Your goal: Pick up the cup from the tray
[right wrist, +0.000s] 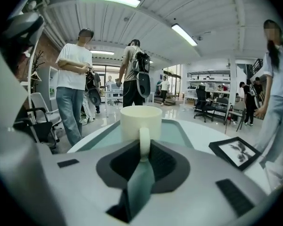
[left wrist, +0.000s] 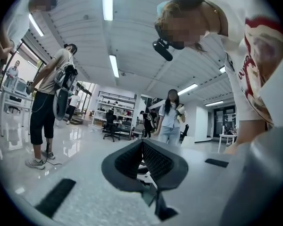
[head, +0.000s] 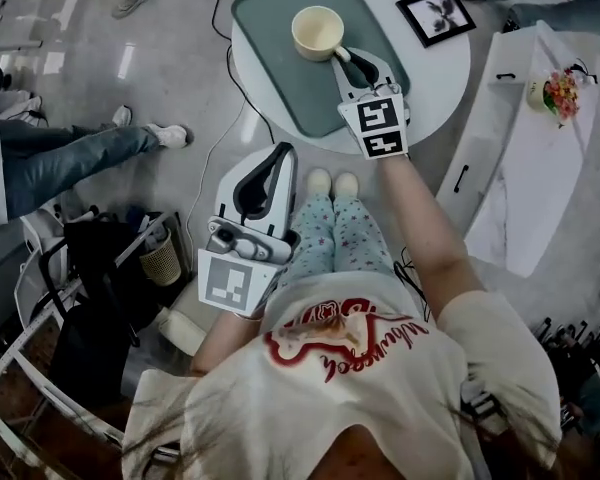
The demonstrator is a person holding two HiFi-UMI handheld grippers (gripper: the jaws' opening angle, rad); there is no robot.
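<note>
A cream cup (head: 317, 31) stands upright on a grey-green tray (head: 270, 28) on the round white table. Its handle points toward me. My right gripper (head: 345, 56) reaches over the tray's near right part. In the right gripper view the cup (right wrist: 140, 121) is straight ahead and its handle sits between the jaws, whose pads close against it, with the tray (right wrist: 172, 133) below. My left gripper (head: 280, 153) hangs off the table beside my knees, its jaws together and empty. The left gripper view shows that gripper (left wrist: 142, 145) pointing out into the room.
A black-framed picture (head: 436, 15) lies on the white table (head: 440, 78) right of the tray. A white cabinet with a flower pot (head: 558, 93) stands at the right. A seated person's legs (head: 70, 153) and a small basket (head: 162, 260) are at the left. Several people stand around.
</note>
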